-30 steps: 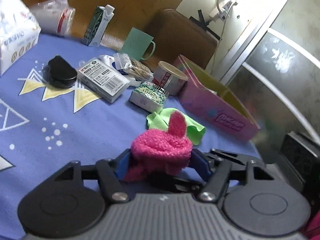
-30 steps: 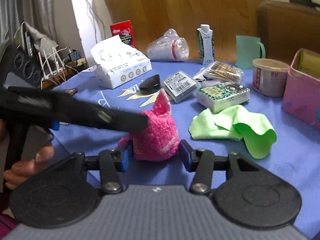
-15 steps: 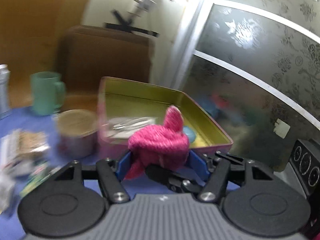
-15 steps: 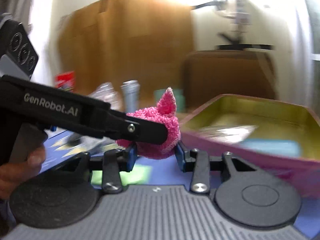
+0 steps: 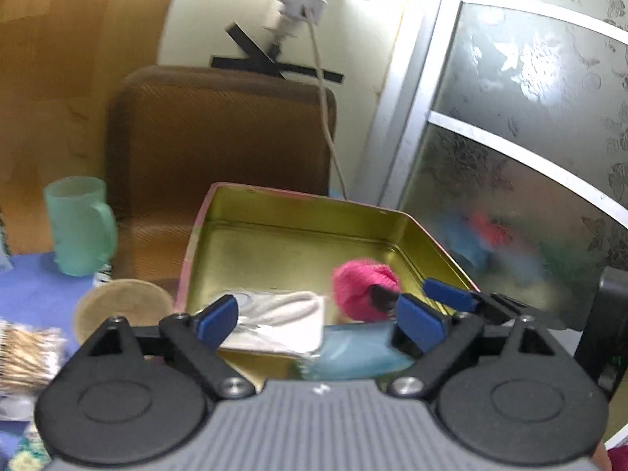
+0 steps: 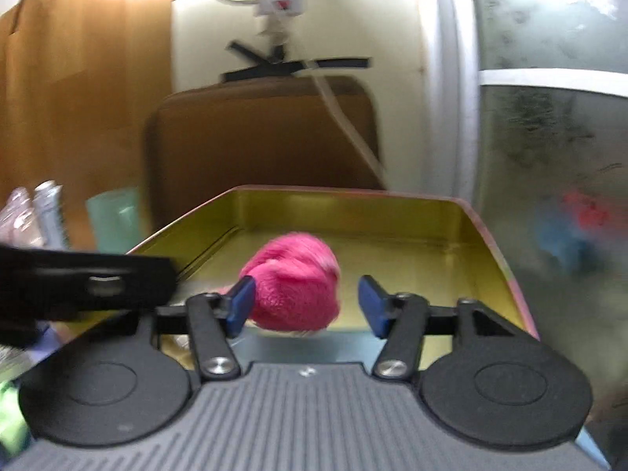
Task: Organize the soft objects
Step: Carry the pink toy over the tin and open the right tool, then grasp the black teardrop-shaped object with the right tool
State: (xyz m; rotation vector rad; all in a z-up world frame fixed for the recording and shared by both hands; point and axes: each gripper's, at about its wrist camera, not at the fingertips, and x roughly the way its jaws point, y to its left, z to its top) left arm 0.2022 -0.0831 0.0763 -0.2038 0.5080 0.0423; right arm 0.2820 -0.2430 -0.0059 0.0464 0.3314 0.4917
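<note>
Now both my grippers, left (image 5: 314, 316) & right (image 6: 306, 300), are opening w/ pads off the pink fuzzy toy (image 6: 294, 282), which was clamped a sec ago & sits inside the tin box (image 6: 494, 243), so this item's basically stowed.

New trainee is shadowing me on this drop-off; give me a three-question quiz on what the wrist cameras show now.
1. True or false: the pink knitted item is over the tin.
2. What lies flat in the tin's near end? A) white packet B) banana
3. Is the left gripper closed on anything?

Key: 1 true. 2 A. 3 No; its jaws are opening, nothing between them. The right gripper's jaws are opening too, around the item.
</note>
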